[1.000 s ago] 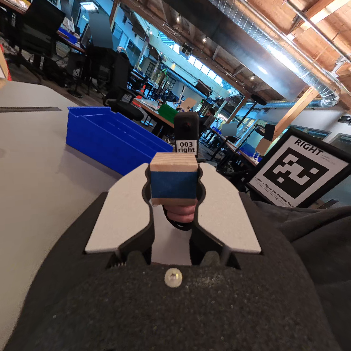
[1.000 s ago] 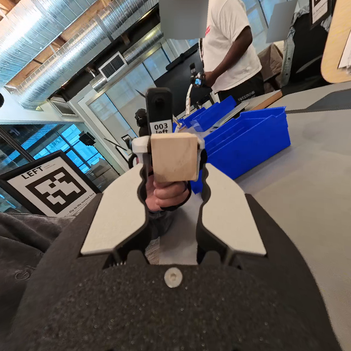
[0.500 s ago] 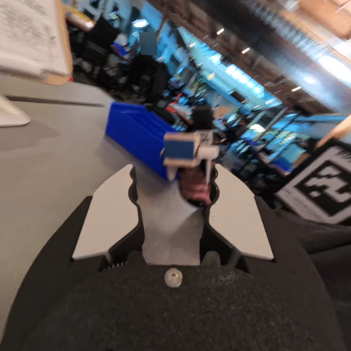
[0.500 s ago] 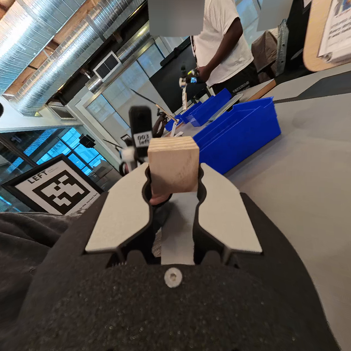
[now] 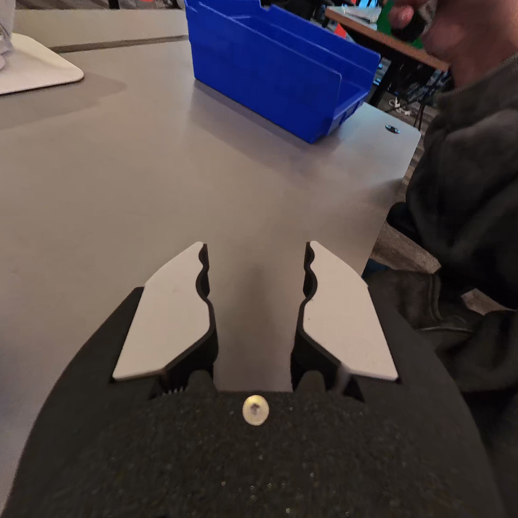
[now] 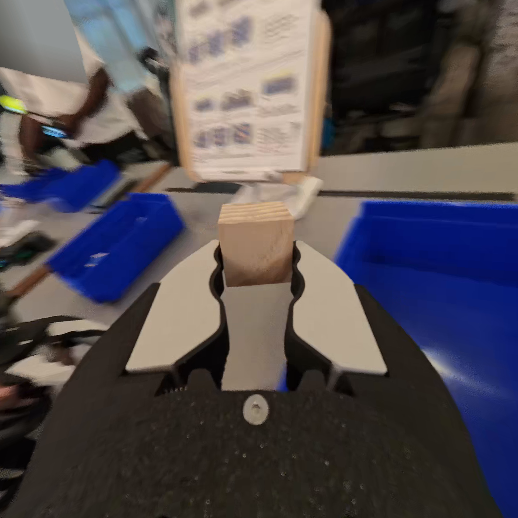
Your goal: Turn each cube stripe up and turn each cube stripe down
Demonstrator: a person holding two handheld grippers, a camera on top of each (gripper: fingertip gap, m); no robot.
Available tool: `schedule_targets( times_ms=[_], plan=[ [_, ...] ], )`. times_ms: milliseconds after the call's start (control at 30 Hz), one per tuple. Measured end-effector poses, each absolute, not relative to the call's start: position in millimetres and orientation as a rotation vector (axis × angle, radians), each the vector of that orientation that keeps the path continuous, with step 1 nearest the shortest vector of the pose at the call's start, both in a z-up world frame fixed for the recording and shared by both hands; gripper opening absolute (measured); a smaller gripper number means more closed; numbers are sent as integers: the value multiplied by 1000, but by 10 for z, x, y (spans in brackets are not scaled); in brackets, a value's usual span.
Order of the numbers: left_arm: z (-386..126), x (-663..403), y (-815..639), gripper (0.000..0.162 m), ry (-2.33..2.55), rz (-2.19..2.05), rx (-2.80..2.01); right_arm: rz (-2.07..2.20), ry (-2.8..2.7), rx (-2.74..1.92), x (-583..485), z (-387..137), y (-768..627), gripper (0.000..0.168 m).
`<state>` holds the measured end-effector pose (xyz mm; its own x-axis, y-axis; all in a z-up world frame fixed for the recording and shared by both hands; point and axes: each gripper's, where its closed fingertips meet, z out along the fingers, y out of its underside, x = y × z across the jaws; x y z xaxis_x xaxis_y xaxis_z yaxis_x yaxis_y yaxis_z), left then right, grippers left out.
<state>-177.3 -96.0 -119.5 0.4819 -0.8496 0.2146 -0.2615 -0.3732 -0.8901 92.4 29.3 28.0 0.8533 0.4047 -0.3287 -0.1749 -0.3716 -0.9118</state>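
Observation:
My right gripper [image 6: 256, 249] is shut on a wooden cube [image 6: 255, 245], held between the fingertips above the grey table [image 6: 201, 224]. The cube shows a plain wood face toward the camera and layered end grain on top; no stripe shows. My left gripper [image 5: 255, 246] is open and empty, low over the grey table [image 5: 112, 182], pointing toward a blue bin [image 5: 280, 73]. No cube shows in the left wrist view.
In the right wrist view a blue bin [image 6: 437, 280] lies close at the right and another blue bin [image 6: 117, 246] at the left. An instruction board [image 6: 246, 92] on a white stand is behind the cube. A person's dark sleeve [image 5: 471, 210] is at the table's right edge. A white stand base [image 5: 30, 67] sits far left.
The left gripper let go of the cube, opened and swung down toward the table. The right gripper took the cube and turned toward the bins and board.

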Motion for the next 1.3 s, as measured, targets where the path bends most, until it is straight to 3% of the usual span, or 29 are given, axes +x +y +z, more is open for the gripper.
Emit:
schedule_targets(
  times_ms=[133, 333, 700, 800, 867, 1000, 1167, 1300],
  plan=[
    [-1186, -1751, -1040, 62, 970, -891, -1879, 265, 43, -2239, 1808, -438, 405, 46],
    [-1142, -1781, -1045, 62, 975, -884, -1871, 87, 153, -2675, 2216, -1332, 206, 46],
    [-1309, -1750, -1060, 62, 1026, -844, -1930, 2, 89, -2947, 2177, -1800, -26, 47],
    [-1339, -1742, -1063, 64, 1040, -817, -1933, -38, 57, -2930, 2177, -1793, 8, 47],
    [-1347, -1741, -1068, 67, 1048, -805, -1935, -106, 37, -2863, 2214, -1638, 57, 58],
    [-1323, -1762, -1052, 68, 1036, -794, -1934, -7, -53, -2512, 1966, -818, 201, 62],
    [-1326, -1807, -1028, 69, 989, -851, -1990, 574, -458, -1742, 495, 157, -13, 60],
    [-1053, -2027, -926, 71, 922, -837, -1947, 1003, -593, -1458, -534, -127, -629, 61]
  ],
)
